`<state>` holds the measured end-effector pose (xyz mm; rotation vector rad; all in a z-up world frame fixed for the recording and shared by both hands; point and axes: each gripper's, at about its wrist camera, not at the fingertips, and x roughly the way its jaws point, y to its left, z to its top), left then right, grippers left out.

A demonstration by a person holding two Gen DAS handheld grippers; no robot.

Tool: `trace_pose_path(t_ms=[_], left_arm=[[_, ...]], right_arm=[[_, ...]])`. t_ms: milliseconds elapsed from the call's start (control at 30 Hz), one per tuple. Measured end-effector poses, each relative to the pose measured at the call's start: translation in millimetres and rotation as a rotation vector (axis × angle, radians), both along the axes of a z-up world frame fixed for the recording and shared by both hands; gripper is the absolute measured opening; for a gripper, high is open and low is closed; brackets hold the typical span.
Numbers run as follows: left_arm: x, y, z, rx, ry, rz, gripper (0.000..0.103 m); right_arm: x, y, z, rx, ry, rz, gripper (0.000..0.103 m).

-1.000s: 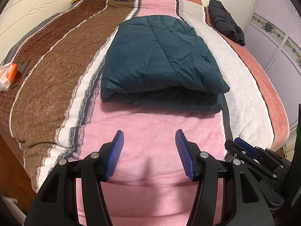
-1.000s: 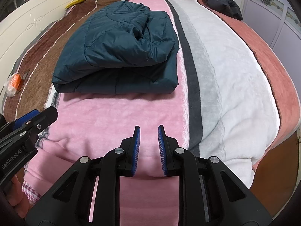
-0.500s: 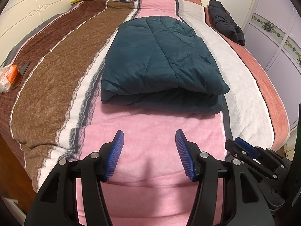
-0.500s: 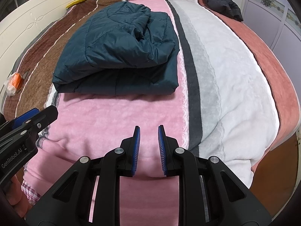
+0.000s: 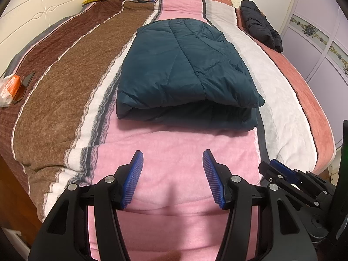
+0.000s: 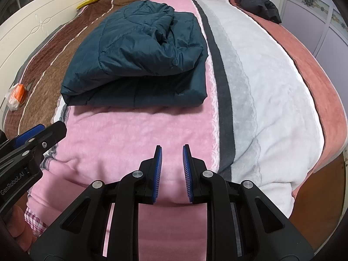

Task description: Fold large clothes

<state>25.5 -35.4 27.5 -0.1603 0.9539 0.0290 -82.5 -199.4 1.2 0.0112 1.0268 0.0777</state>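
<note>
Striped bedding (image 5: 65,91) is spread under the dark teal padded jacket (image 5: 184,71), folded at mid-bed. It is judged soft, puffy, light and slippery; its near folded edge should be pinched. Left gripper (image 5: 173,159) is held wide open, right gripper (image 6: 171,152) narrowly open; nothing is held.

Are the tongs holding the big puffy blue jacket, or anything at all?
Nothing is held. The left tongs and right tongs both gape empty over the pink striped blanket, apart from the folded dark teal puffer jacket.
</note>
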Motion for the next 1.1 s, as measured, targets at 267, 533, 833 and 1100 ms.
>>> trace_pose_path(t_ms=[267, 533, 833, 1100], left_arm=[[-2.1, -0.9, 0.7, 0.004, -0.004, -0.003, 0.055], [-2.5, -2.1, 0.7, 0.003, -0.004, -0.001, 0.055], [-3.4, 0.0, -0.2, 0.002, -0.002, 0.002, 0.055], [-2.6, 4.5, -1.9, 0.006, 0.006, 0.002, 0.055]], right_arm=[[-0.3, 0.5, -1.2, 0.001, 0.002, 0.000, 0.020], [-0.7, 0.0, -3.1, 0.001, 0.004, 0.004, 0.020], [-2.7, 0.6, -6.5, 0.001, 0.009, 0.007, 0.020], [-1.1, -0.7, -8.1, 0.001, 0.015, 0.015, 0.020]])
